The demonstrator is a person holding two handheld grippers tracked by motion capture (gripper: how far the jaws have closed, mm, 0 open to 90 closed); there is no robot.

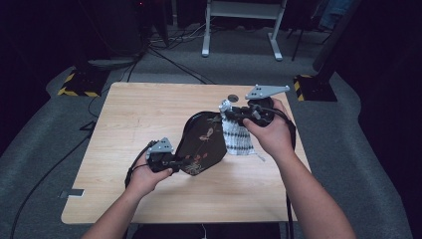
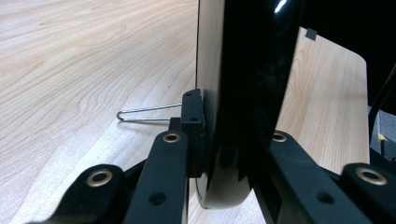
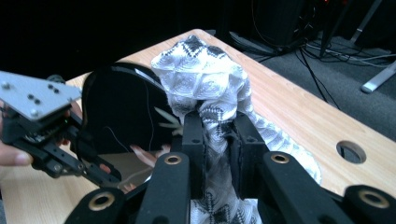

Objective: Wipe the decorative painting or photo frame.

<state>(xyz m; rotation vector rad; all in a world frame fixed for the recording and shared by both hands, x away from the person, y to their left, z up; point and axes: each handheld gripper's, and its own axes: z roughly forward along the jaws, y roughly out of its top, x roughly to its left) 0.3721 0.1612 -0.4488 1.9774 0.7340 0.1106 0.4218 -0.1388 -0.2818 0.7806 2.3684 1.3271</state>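
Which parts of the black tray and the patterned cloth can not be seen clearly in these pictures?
- Black tray, high view: its underside faces away from the camera.
- Same tray, left gripper view: seen edge-on, cut off by the top edge; the painted pattern is not readable.
- Patterned cloth, right gripper view: its lower part is hidden behind the right hand-held gripper.
- Cloth, high view: its top is covered by the gripper and hand.
- Left hand-held gripper: the tray hides the right pad.

Both forearms reach forward — left gripper (image 1: 171, 162) low, right gripper (image 1: 238, 115) raised — jaws of each clamped.
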